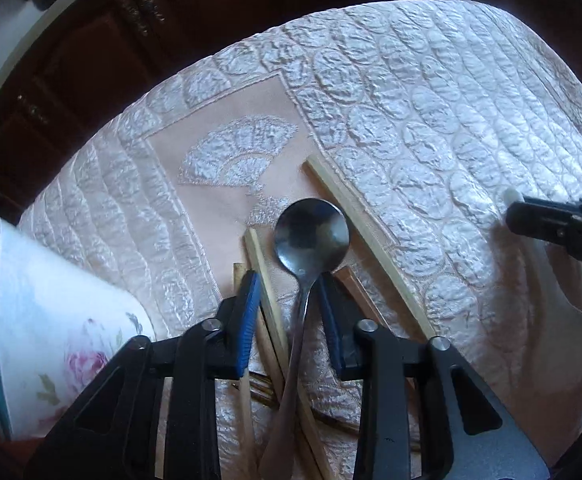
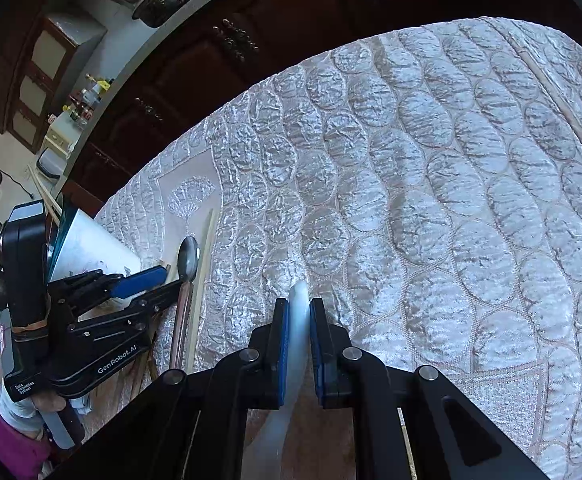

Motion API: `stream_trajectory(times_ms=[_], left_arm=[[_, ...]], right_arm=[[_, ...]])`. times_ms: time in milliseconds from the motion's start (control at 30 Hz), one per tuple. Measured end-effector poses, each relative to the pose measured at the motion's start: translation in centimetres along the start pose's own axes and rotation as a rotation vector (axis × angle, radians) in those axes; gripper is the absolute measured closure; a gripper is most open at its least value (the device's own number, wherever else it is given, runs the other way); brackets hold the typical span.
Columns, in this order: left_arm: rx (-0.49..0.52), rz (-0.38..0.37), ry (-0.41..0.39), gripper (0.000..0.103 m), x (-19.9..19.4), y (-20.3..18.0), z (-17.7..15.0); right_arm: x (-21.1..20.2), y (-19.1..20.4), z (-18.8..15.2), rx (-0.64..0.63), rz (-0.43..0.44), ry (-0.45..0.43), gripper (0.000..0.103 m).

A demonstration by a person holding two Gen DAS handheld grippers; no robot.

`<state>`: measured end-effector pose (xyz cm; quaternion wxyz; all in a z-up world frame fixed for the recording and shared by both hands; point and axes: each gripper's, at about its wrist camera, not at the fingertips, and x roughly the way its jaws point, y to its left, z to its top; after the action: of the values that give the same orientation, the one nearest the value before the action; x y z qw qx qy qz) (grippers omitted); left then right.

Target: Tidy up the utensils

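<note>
A metal spoon [image 1: 311,236] lies on the quilted cloth among several wooden chopsticks [image 1: 367,240]. My left gripper [image 1: 289,284] points down over them. Its blue pads straddle the spoon's neck and one chopstick [image 1: 265,276], with a gap still showing between the two, so it stands open. The right wrist view shows the same left gripper [image 2: 171,278] from the side, at the spoon [image 2: 188,258]. My right gripper [image 2: 299,306] is shut on a white spoon [image 2: 297,332] whose tip pokes out past the pads; it hovers to the right of the left one [image 1: 519,216].
A white flowered holder [image 1: 51,320] with a teal rim stands just left of the left gripper, with chopsticks [image 2: 43,196] sticking out of it. The cloth-covered table [image 2: 451,200] stretches away to the right. Dark wooden cabinets [image 2: 211,80] lie beyond its far edge.
</note>
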<state>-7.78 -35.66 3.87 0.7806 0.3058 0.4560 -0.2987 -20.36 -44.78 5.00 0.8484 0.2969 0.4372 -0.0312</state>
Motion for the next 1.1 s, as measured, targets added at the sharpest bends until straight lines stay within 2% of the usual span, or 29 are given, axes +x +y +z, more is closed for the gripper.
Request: stream_trajectory(times_ms=[33, 67, 100, 167, 367, 667, 733, 767, 867, 1000, 1067, 1100], left_arm=[[0.006, 0.006, -0.004, 0.091, -0.2, -0.4, 0.2], [0.001, 0.007, -0.013, 0.100, -0.4, -0.2, 0.3], [-0.021, -0.020, -0.018, 0.100, -0.7, -0.3, 0.2], [-0.110, -0.134, -0.019, 0.100, -1.4, 1.1, 0.1], [-0.239, -0.279, -0.093, 0.100, -4.8, 3.5, -1.0], [-0.319, -0.394, -0.218, 0.103, -10.3, 5.9, -4.3], [-0.317, -0.404, -0.234, 0.103, -11.3, 5.9, -5.1], [-0.312, -0.386, -0.234, 0.103, -11.5, 5.9, -5.2], [-0.327, -0.388, -0.210, 0.103, -10.9, 5.9, -5.6], [-0.303, -0.336, -0.196, 0.103, -9.9, 5.0, -5.8], [-0.263, -0.295, -0.170, 0.099, -8.6, 3.9, -5.4], [-0.248, -0.289, -0.151, 0.094, -7.8, 3.4, -5.1]], right_arm=[[-0.1, 0.1, 0.0, -0.003, 0.001, -0.001, 0.094], [-0.2, 0.3, 0.0, -0.005, 0.002, -0.004, 0.094], [-0.4, 0.4, 0.1, -0.007, 0.005, -0.009, 0.094], [-0.9, 0.6, 0.4, -0.008, 0.013, -0.024, 0.094], [-2.9, 1.2, 0.9, -0.015, 0.027, -0.065, 0.096], [-5.2, 3.3, 0.5, -0.058, 0.037, -0.097, 0.096], [-5.5, 3.8, 0.5, -0.073, 0.036, -0.102, 0.096], [-5.6, 3.9, 0.6, -0.074, 0.030, -0.101, 0.096], [-5.7, 4.0, 0.5, -0.070, 0.030, -0.100, 0.096], [-5.5, 4.6, 0.2, -0.076, 0.029, -0.091, 0.096], [-5.4, 4.5, 0.0, -0.077, 0.030, -0.085, 0.096], [-5.3, 4.4, -0.1, -0.075, 0.032, -0.082, 0.096]])
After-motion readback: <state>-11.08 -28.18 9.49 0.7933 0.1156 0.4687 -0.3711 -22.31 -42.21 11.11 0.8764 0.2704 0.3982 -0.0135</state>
